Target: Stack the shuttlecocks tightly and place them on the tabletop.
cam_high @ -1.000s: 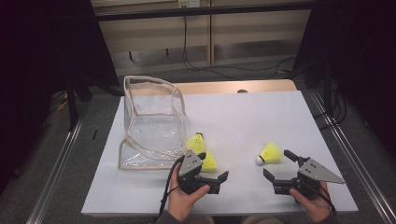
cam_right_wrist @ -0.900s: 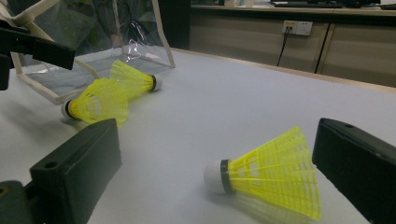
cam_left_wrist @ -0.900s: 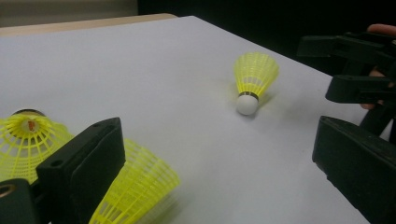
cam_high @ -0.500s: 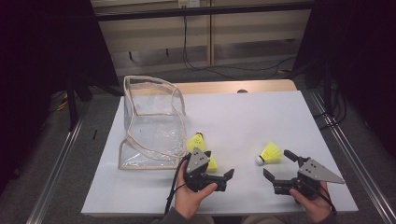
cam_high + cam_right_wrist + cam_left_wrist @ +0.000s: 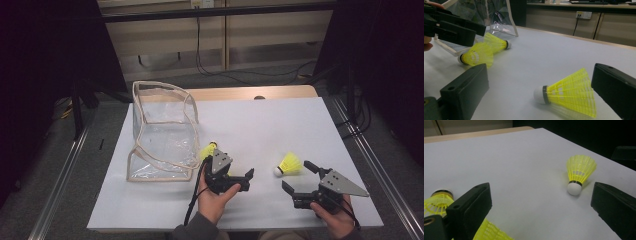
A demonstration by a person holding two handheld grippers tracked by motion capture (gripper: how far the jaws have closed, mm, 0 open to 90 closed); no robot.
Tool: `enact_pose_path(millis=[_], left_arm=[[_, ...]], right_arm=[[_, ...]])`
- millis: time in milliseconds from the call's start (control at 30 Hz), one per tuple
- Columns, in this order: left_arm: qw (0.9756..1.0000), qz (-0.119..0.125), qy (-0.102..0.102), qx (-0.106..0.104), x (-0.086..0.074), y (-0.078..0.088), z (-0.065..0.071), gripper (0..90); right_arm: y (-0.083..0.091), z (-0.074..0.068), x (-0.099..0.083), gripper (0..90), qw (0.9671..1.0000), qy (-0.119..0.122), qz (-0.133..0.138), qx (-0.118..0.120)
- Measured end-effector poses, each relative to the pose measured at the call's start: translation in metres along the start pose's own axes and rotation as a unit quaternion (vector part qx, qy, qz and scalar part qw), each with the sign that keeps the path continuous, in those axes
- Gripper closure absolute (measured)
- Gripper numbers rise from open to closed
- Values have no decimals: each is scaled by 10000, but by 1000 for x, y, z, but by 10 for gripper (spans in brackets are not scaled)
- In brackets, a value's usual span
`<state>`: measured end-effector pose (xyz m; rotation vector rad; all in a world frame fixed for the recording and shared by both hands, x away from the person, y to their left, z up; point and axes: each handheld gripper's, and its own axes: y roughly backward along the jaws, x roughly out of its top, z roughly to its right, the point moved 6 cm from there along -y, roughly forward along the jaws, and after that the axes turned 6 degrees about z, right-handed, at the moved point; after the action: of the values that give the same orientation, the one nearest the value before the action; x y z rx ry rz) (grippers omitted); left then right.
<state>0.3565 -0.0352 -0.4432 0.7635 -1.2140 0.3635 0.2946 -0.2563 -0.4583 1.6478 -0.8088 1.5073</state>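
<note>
Three yellow shuttlecocks lie on the white table. One rests on its side just ahead of my right gripper, which is open; in the right gripper view this shuttlecock lies between the spread jaws, cork to the left, untouched. My left gripper is open too and points right, with nothing between its jaws. Beside it, a second shuttlecock peeks out next to the clear pouch. In the left gripper view two shuttlecocks lie by its left jaw, the far one ahead.
The clear pouch with a beige trim stands open on the table's left half. A wooden edge runs along the table's back. Metal rails flank both sides. In the right gripper view the left gripper hangs above two shuttlecocks.
My left gripper has shifted slightly forward and now covers most of the shuttlecock beside it. The right gripper and the right shuttlecock have stayed put.
</note>
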Motion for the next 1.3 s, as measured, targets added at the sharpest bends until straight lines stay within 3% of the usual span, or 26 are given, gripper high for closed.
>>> enact_pose_path(millis=[267,433,600,833,967,1000,1033,1200,1300], left_arm=[[9996,-4,127,234,2,-7,-9,40],[9993,-22,76,357,8,-12,-10,44],[9983,-17,200,548,12,-17,-18,46],[9977,-32,283,610,12,-23,-21,46],[9967,-228,215,744,7,-26,-26,45],[9961,-174,282,821,8,-27,-26,45],[9954,-298,176,897,6,-26,-29,43],[9940,-361,180,1016,5,-26,-31,42],[9929,-493,69,1079,3,-25,-33,41]], right_arm=[[0,0,0,6,10000,-7,-1,20],[-1,0,0,6,10000,-5,-4,25],[-1,0,-1,6,10000,-8,-5,32],[-1,0,-1,6,10000,-16,-6,40],[-1,0,-1,7,10000,-12,-14,40],[-1,0,-1,7,10000,-36,-2,32],[-1,0,-1,7,10000,-38,-1,40],[-1,-1,-1,7,10000,-35,4,62],[-1,0,-1,7,10000,-35,2,55]])
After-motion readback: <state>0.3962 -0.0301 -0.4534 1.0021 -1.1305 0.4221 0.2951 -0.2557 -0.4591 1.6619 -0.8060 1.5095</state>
